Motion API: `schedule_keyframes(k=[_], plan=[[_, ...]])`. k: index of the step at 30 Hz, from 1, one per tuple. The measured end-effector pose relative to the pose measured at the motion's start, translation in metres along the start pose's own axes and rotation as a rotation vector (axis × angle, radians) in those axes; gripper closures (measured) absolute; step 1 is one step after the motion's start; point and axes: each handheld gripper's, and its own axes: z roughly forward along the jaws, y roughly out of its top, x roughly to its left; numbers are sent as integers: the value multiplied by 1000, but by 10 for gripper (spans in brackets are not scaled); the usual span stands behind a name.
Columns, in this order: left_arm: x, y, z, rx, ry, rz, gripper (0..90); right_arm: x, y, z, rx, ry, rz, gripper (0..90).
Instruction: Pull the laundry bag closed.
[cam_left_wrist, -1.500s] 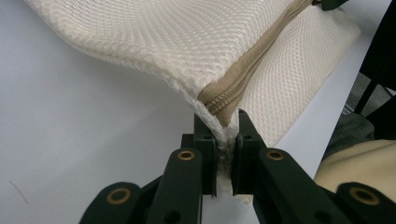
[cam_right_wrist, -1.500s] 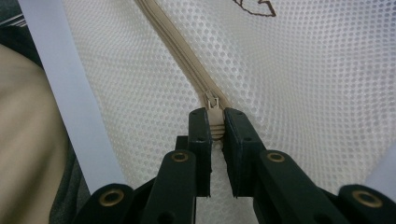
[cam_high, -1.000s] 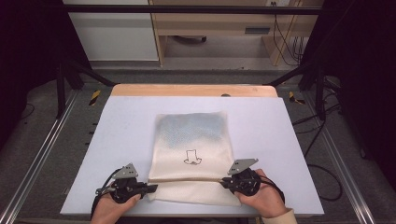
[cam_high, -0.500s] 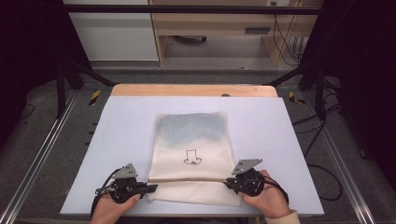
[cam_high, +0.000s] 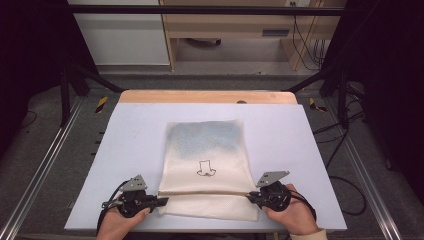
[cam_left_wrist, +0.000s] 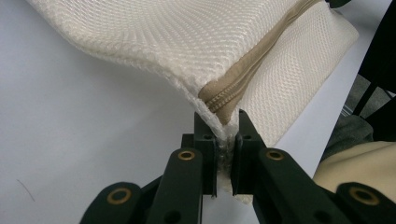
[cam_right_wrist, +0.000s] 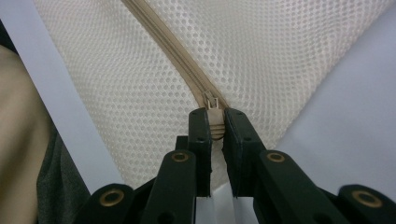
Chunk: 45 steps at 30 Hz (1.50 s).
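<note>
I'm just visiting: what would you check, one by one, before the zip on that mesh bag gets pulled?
1. Left gripper clamped on the mesh bag at the zip's end: ok.
2. Right gripper clamped on the zip pull: ok.
3. Zip closed along its visible length: ok.
4. Bag flat on the table: ok.
5. Bag's contents: cannot tell.

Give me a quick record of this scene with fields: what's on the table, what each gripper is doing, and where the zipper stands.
item: cream mesh laundry bag, flat on the white table
left gripper: shut on the bag's corner at the zipper end
right gripper: shut on the zipper pull
zipper: runs along the bag's near part, between the two grippers
marking: small dark outline drawing on the bag
</note>
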Motion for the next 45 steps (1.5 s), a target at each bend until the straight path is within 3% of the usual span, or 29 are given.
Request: schedule_keyframes(k=[14,16,17,19,21,27,30,35,45], plan=[[-1,0,-1,-1,12,14,803,-4,-9,-5,-6,-4,52,796],[-3,0,-3,7,47,10,613,-4,-8,-3,-32,-12,61,658],[-4,0,-6,-5,81,21,501,-4,-7,-3,-55,-18,80,530],[-6,0,-12,-34,101,16,337,-5,-3,-4,-101,-47,96,457],[-7,0,-17,-50,129,18,271,-7,3,-4,-139,-95,124,321],[2,2,-28,-85,256,25,118,-11,19,-6,-218,-239,181,132],[8,3,-33,-102,286,21,98,-14,21,-9,-252,-280,183,99],[13,2,-41,-104,337,38,90,-21,18,-13,-285,-298,179,76],[22,-1,-57,-113,386,33,82,-29,12,-17,-274,-347,235,75]])
